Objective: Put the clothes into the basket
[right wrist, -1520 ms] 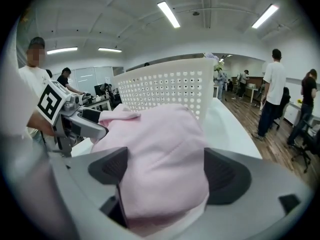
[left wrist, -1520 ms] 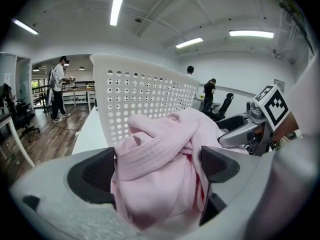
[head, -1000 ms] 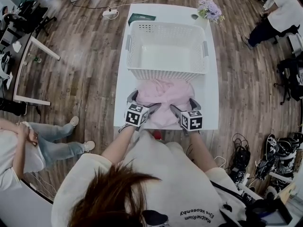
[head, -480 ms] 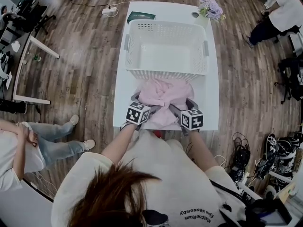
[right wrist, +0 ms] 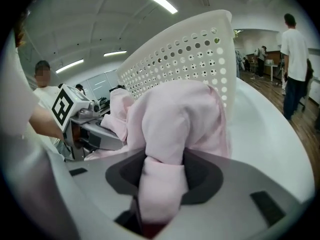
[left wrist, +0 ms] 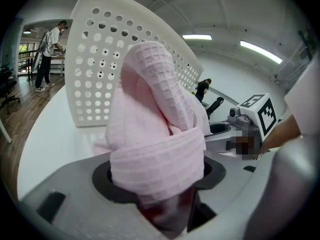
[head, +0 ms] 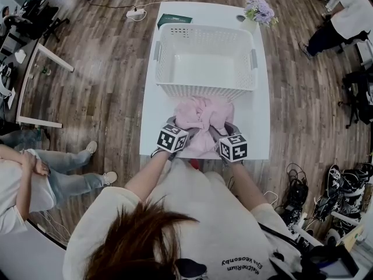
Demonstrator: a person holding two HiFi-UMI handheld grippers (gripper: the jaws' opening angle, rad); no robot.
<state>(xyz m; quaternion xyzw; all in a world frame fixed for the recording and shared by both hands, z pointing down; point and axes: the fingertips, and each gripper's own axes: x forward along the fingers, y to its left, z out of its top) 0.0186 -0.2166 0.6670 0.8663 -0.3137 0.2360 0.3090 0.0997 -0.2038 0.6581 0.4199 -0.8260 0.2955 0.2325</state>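
Observation:
A bunched pink garment (head: 201, 116) lies on the white table (head: 150, 130), just in front of the empty white perforated basket (head: 204, 90). My left gripper (head: 176, 126) grips the garment's left side; its jaws have just been closing and a thick waffle-knit fold (left wrist: 150, 114) is pinched between them. My right gripper (head: 223, 130) holds the right side; its jaws have also just been closing, on a smoother pink fold (right wrist: 172, 124). The basket wall (left wrist: 97, 59) (right wrist: 192, 54) rises close behind the cloth in both gripper views.
Behind the basket stand a vase of purple flowers (head: 257, 10) and a dark green book (head: 173, 22). A power strip (head: 135, 15) lies on the wooden floor. A person sits at the left (head: 35, 174), another at the upper right (head: 344, 19). Shoes (head: 344, 185) lie on the right.
Both grippers have drawn inward and closed on the pink garment, which has bunched up from a flatter spread into a taller heap between them.

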